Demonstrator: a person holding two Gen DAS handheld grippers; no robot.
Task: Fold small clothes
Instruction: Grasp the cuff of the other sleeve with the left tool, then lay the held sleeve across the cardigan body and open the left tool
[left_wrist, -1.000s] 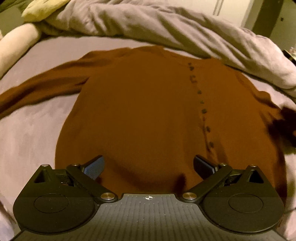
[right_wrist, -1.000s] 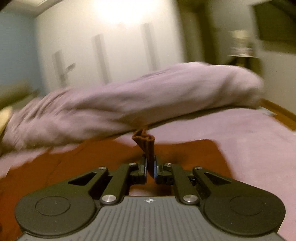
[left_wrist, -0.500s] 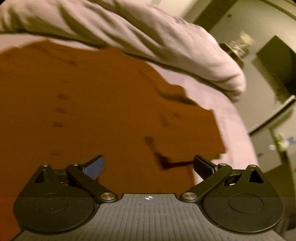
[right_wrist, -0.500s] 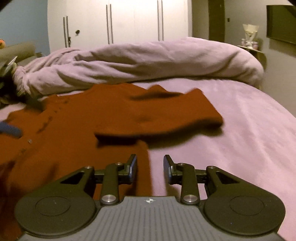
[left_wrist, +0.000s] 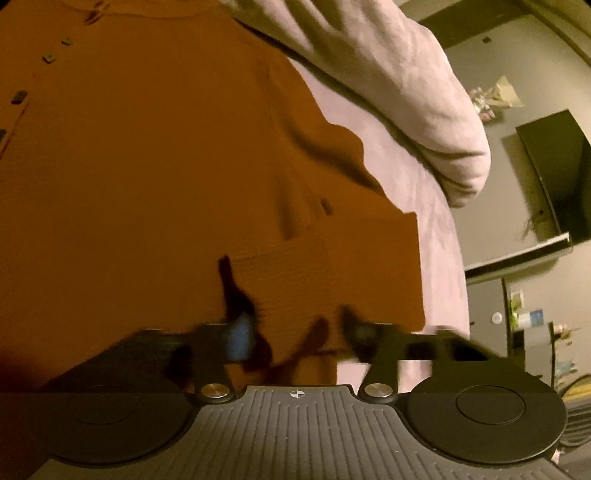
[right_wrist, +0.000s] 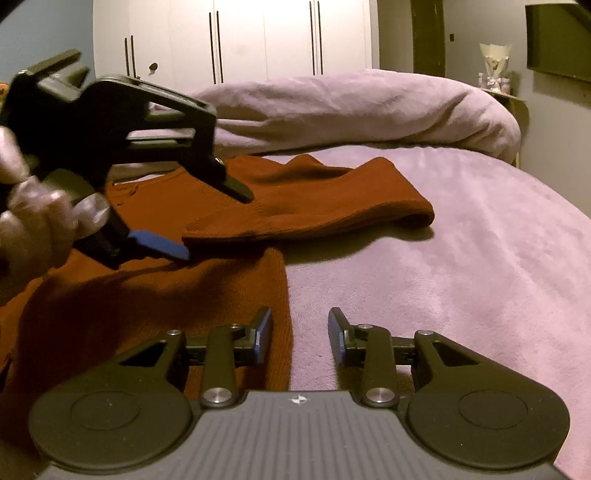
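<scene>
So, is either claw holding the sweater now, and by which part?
Nothing is held yet. The left claw is closing over the sleeve cuff; the right claw is opening, empty.

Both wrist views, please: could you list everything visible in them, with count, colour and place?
cardigan: one, rust brown, spread on the bed, its sleeve folded across the body
buttons: several, dark, in a row at the left wrist view's upper left
bed cover: one, lilac, under the cardigan
duvet: one, lilac, bunched along the bed's far side
wardrobe: one, white, against the back wall
dark screen: one, on the wall at right
left gripper: black with blue pads, jaws closing around the sleeve's cuff, pads not yet pressing
right gripper: black, jaws opening, nothing between them, over the cardigan's edge
hand: one, holding the left gripper
</scene>
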